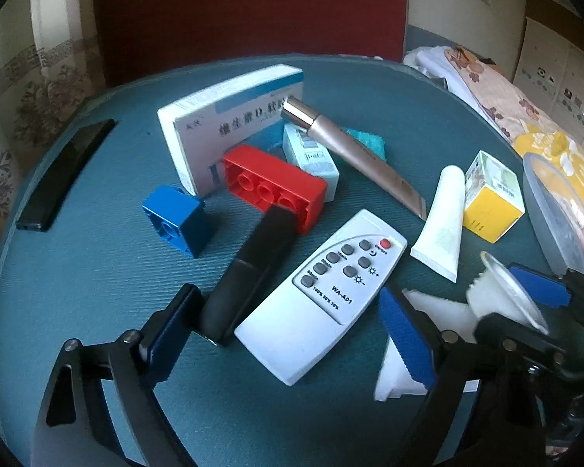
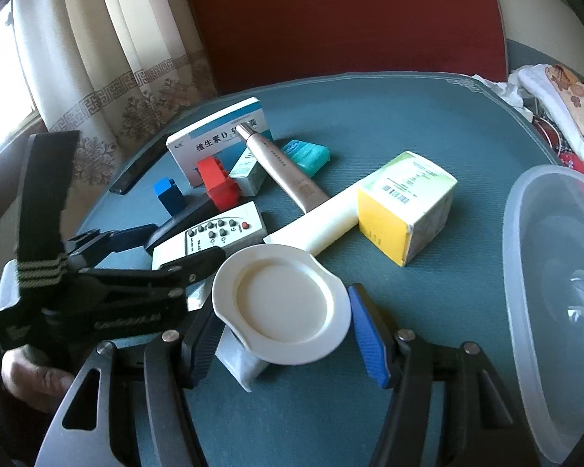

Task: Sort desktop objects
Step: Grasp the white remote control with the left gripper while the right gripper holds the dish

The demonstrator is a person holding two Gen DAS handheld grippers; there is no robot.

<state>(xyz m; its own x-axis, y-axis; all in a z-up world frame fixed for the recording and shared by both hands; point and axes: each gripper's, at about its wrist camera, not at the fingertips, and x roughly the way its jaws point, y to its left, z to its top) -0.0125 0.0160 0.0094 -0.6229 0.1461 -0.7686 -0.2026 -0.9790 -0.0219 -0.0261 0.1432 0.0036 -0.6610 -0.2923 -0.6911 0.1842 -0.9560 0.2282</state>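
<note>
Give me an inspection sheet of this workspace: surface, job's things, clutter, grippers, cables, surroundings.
Surface: teal textured mat on a round table.
Job's things: white remote, black bar beside it, red brick, blue brick, vitamin box, pink tube, white tube, yellow box, teal case, small white box, white dish, black strip.
Clutter: clear plastic tub at the right edge.
Grippers: left gripper open, straddling remote and bar; right gripper open around the dish.
Cables: nothing seen.
Surroundings: red chair back, curtain, floral fabric.
</note>
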